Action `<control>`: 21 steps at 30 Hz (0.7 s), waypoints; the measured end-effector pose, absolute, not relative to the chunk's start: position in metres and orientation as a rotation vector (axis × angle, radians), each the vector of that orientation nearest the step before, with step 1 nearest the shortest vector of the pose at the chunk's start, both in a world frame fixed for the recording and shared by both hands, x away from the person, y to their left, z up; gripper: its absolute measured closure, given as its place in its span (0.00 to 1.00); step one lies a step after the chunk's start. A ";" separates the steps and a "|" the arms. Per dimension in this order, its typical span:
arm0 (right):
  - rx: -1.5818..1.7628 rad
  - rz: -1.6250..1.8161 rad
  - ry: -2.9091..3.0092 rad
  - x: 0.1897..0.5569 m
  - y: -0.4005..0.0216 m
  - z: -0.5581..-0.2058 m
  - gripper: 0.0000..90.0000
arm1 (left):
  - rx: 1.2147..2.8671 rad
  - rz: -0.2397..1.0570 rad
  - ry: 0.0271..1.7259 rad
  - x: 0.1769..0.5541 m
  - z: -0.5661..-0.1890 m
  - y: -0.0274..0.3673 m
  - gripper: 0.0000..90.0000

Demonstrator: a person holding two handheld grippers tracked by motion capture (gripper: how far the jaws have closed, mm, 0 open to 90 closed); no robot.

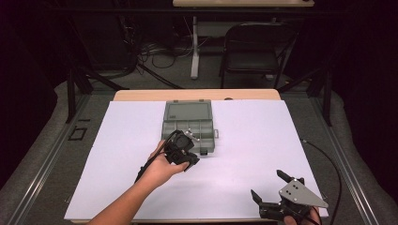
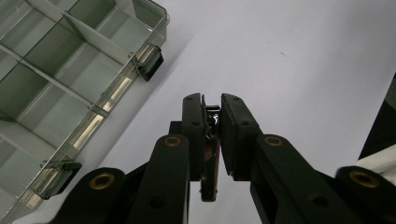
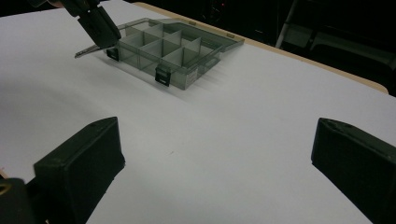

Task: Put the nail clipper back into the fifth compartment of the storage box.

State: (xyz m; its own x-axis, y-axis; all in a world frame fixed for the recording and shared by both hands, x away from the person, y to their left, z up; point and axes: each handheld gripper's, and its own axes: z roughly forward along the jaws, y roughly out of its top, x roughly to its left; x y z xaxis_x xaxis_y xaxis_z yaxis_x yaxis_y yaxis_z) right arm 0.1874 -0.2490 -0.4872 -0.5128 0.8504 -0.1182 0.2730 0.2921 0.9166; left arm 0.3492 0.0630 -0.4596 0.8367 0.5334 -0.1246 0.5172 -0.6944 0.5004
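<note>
Left tool (image 2: 212,114) pinches a thin, flat metal strip (image 2: 211,158), held above the counter (image 1: 263,154) beside the open compartment box (image 1: 190,123). Judged light, stiff, slippery; grip flat faces. Right tool (image 3: 215,163) spread, idle.

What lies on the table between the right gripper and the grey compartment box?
Nothing: in the right gripper view, bare white table stretches from the open right gripper to the compartment box. The left gripper, holding a thin flat piece, is beside the box.
</note>
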 end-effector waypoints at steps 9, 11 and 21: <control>1.002 1.204 1.948 0.187 -0.249 -0.487 0.02 | 2.438 0.055 0.783 0.351 -0.451 0.072 0.89; 1.001 1.206 1.947 0.187 -0.249 -0.487 0.02 | 2.423 0.061 0.789 0.352 -0.449 0.075 0.89; 1.003 1.206 1.945 0.187 -0.249 -0.486 0.02 | 2.350 0.114 0.824 0.356 -0.436 0.093 0.89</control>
State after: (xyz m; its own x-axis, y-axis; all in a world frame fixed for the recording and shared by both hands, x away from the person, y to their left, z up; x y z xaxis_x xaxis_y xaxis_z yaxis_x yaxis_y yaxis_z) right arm 0.1868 -0.2494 -0.4865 -0.5102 0.8519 -0.1181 0.2730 0.2907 0.9170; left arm 0.3562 0.0928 -0.4359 0.8000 0.5875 -0.1217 0.5320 -0.6009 0.5965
